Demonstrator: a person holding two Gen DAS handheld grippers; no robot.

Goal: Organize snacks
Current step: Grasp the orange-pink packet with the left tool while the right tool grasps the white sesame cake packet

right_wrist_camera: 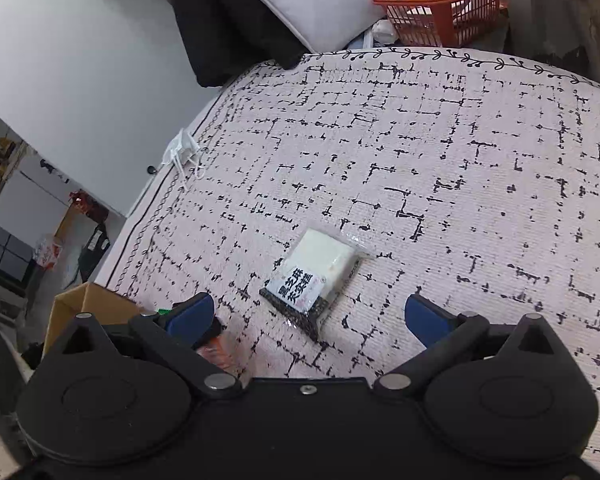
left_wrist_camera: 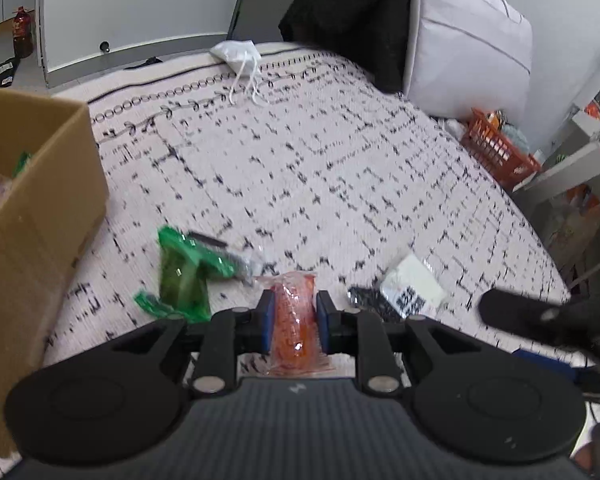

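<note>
My left gripper [left_wrist_camera: 294,312] is shut on an orange snack packet [left_wrist_camera: 294,320], its blue pads pressing both sides. Two green snack packets [left_wrist_camera: 184,276] lie just left of it on the patterned bedspread [left_wrist_camera: 340,160]. A white-and-black snack packet [left_wrist_camera: 410,288] rests to the right. In the right wrist view that same white-and-black packet [right_wrist_camera: 316,276] lies ahead of my right gripper [right_wrist_camera: 310,316], which stands open above it with nothing between its fingers. The cardboard box [left_wrist_camera: 32,220] sits at the left with some snacks inside; its corner [right_wrist_camera: 84,300] shows at lower left.
A white drawstring bag [left_wrist_camera: 238,56] lies at the bedspread's far edge. A large grey storage bag [left_wrist_camera: 468,36] and black cloth [left_wrist_camera: 348,12] stand at the back. An orange basket [right_wrist_camera: 444,12] of items sits beyond the far right edge. The other gripper's dark body [left_wrist_camera: 540,316] shows at right.
</note>
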